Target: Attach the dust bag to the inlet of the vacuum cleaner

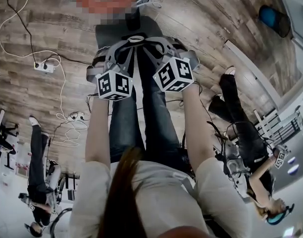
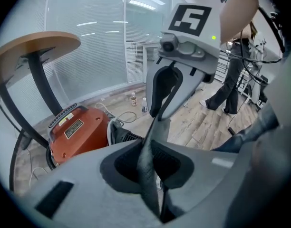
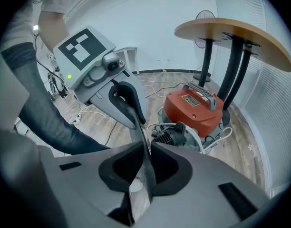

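Okay, we see both tools up in front of the person, side by side over the wood floor (image 1: pixel 42 24), and the dust bag (image 1: pixel 112 33) is stretched between them. The left tool (image 2: pixel 148 163) is closed on a grey fold of the bag, with the fabric running straight up through its jaws. The right tool (image 3: pixel 146 163) is clamped on the bag's other edge the same way, and the cloth is pinched flat between its jaws. Each tool's camera shows the other tool just opposite, tips close together, with the bag between them. The orange vacuum cleaner (image 3: pixel 195 109) sits on the floor, far from the tools, under a round table (image 3: pixel 231 37). A black finned part (image 3: pixel 176 132) and a white cord lie just on its near side. In the head view the vacuum is covered by mosaic. We can't make out the inlet. A white power strip (image 1: pixel 44 67) lies on the floor at left. Two other people (image 1: pixel 245 143) stand well off to the sides.
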`<state>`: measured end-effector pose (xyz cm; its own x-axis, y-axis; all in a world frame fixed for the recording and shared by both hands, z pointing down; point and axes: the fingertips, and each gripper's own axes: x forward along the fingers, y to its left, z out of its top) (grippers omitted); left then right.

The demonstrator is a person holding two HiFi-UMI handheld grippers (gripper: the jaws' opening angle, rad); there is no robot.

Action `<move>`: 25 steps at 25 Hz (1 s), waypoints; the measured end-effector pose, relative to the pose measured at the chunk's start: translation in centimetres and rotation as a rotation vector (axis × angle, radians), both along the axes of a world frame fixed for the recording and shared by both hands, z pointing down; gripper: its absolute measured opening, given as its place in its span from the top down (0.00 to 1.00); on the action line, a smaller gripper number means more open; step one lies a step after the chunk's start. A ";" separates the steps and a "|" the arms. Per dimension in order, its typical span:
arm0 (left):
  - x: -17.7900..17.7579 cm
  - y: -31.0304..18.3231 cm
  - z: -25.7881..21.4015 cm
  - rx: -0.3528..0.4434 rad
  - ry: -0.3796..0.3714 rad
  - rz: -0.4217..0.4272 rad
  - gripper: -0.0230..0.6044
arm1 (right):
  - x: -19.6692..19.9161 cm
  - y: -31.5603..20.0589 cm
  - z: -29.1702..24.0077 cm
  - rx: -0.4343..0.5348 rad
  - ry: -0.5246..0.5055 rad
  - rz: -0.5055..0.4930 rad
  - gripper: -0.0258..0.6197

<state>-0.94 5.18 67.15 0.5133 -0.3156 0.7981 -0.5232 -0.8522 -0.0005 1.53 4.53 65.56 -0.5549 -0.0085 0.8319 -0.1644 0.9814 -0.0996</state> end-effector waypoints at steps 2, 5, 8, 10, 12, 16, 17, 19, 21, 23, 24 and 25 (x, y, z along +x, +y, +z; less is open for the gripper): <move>0.0 -0.2 1.3 -0.005 -0.002 0.009 0.88 | 0.0 -0.1 1.3 -0.002 0.004 0.022 0.88; 0.0 -0.3 3.1 -0.021 0.003 0.013 0.88 | 0.0 -0.2 3.0 -0.008 0.010 0.045 0.88; -0.1 -0.7 4.6 -0.029 -0.001 0.004 0.88 | -0.1 -0.6 4.5 -0.010 0.015 0.057 0.88; -0.2 -1.2 5.4 -0.029 -0.005 -0.001 0.88 | -0.1 -1.1 5.4 -0.008 0.016 0.060 0.88; -0.1 -1.0 5.9 -0.039 -0.005 -0.002 0.88 | -0.1 -0.9 5.8 -0.016 0.020 0.062 0.88; -0.2 -1.1 6.6 -0.048 -0.003 -0.003 0.88 | -0.1 -1.1 6.5 -0.019 0.025 0.063 0.88; -0.2 -1.3 6.7 -0.046 -0.002 -0.003 0.88 | -0.2 -1.2 6.6 -0.015 0.025 0.063 0.88; -0.3 -1.5 6.7 -0.043 -0.002 -0.004 0.88 | -0.3 -1.5 6.6 -0.009 0.026 0.060 0.88; -0.4 -1.8 6.8 -0.040 -0.004 -0.007 0.88 | -0.4 -1.7 6.7 -0.004 0.027 0.055 0.88; -0.5 -2.1 6.9 -0.037 -0.006 -0.011 0.88 | -0.5 -2.1 6.8 -0.001 0.030 0.049 0.88; -0.6 -2.3 6.9 -0.037 -0.006 -0.014 0.88 | -0.5 -2.2 6.8 0.000 0.030 0.046 0.88; -0.6 -2.4 7.0 -0.037 -0.005 -0.016 0.88 | -0.5 -2.4 6.9 0.000 0.031 0.042 0.88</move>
<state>-1.51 2.80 74.11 0.5043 -0.2939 0.8120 -0.5368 -0.8433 0.0281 1.01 2.16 72.42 -0.5284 -0.0311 0.8484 -0.2085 0.9735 -0.0942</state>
